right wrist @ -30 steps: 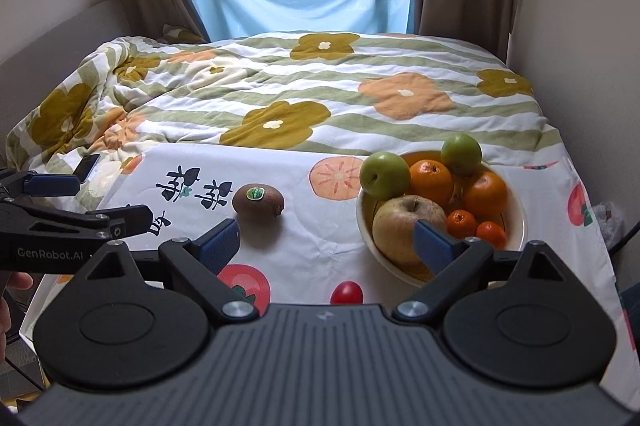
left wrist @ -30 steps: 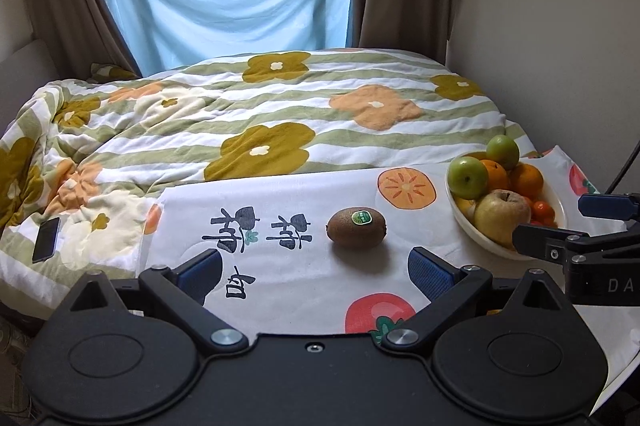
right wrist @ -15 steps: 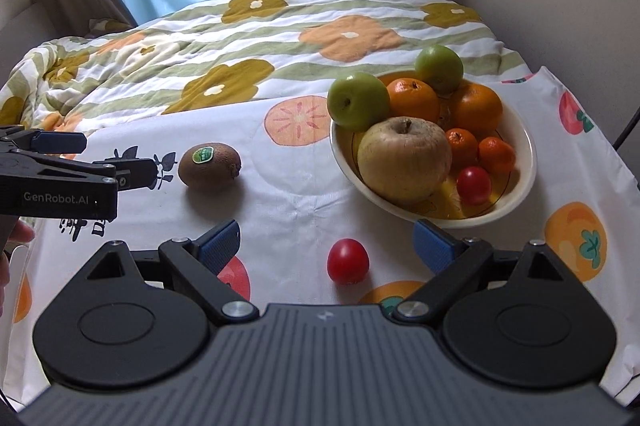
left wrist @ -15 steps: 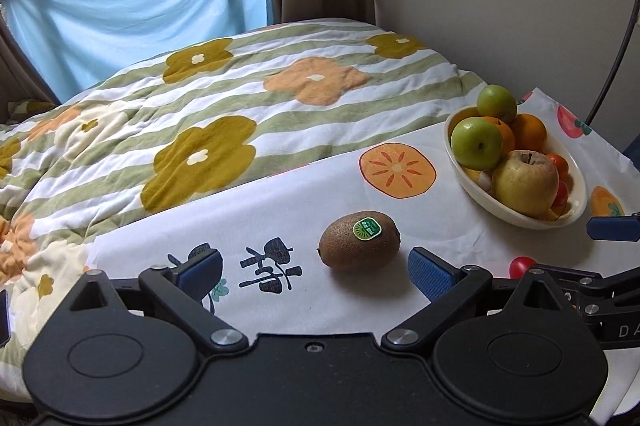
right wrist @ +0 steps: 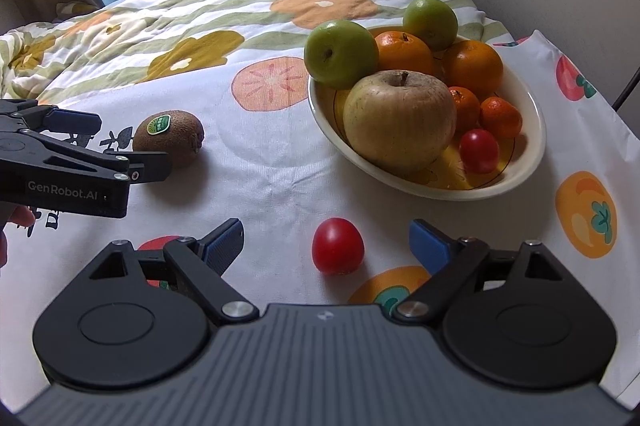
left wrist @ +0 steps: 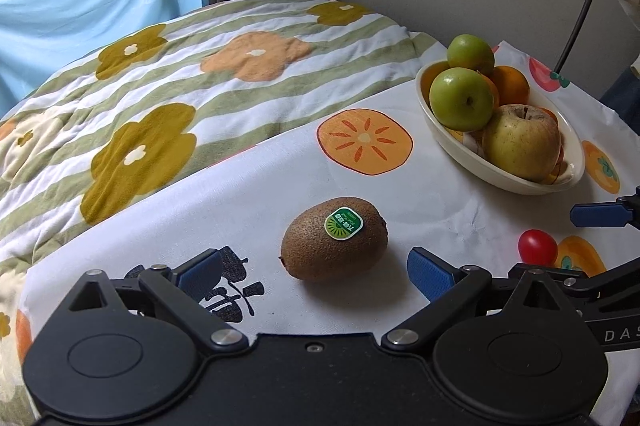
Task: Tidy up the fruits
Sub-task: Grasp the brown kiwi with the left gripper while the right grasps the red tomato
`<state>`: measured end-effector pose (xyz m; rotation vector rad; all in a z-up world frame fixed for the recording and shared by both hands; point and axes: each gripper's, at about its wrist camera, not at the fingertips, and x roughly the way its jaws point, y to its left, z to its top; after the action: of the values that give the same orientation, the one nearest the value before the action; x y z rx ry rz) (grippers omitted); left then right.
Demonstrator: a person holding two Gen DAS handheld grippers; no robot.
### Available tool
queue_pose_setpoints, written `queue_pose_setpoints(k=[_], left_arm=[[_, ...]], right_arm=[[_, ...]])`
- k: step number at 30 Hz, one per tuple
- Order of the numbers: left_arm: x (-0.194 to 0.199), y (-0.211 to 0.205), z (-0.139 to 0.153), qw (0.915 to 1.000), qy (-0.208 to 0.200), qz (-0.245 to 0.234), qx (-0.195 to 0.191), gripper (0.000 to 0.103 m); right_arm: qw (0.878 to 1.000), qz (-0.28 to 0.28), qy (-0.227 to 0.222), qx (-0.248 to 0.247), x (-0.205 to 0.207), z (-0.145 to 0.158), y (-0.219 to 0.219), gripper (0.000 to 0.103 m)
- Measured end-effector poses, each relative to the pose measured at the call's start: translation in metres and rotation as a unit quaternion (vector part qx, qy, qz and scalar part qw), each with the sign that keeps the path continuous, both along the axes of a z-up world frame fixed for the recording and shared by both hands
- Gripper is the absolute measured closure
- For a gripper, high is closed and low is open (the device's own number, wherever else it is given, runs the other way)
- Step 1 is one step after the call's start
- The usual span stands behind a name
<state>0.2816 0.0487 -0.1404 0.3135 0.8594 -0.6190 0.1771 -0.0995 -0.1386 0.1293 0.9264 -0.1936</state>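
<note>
Filled: oval cream ceramic bowl [right wrist: 532, 146] of apples, oranges, small tomato, far right; outstanding on the fruit-print cloth [right wrist: 260, 186]: brown stickered kiwi [left wrist: 334, 239] before my spread left gripper [left wrist: 314, 272], red cherry tomato [right wrist: 338, 246] before my spread right gripper [right wrist: 326, 246].

Bare cloth [right wrist: 272, 182] mid-frame between kiwi [right wrist: 170, 138], tomato [right wrist: 338, 246] and bowl [right wrist: 532, 162]; left gripper [right wrist: 120, 146] crowds kiwi's left.
</note>
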Motion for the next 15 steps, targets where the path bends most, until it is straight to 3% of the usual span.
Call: queue_pose_setpoints(k=[11,15], left_arm=[[0.011,-0.017,-0.014,0.9999,0.007,-0.013,-0.007,0.011],[0.013,-0.018,-0.017,0.9998,0.015,-0.013,-0.005,0.021]], right_arm=[[1.000,-0.010,0.013,0.007,-0.001,-0.008,-0.002,0.013],[1.000,-0.008,0.015,0.010,0.001,-0.009,-0.001,0.022]])
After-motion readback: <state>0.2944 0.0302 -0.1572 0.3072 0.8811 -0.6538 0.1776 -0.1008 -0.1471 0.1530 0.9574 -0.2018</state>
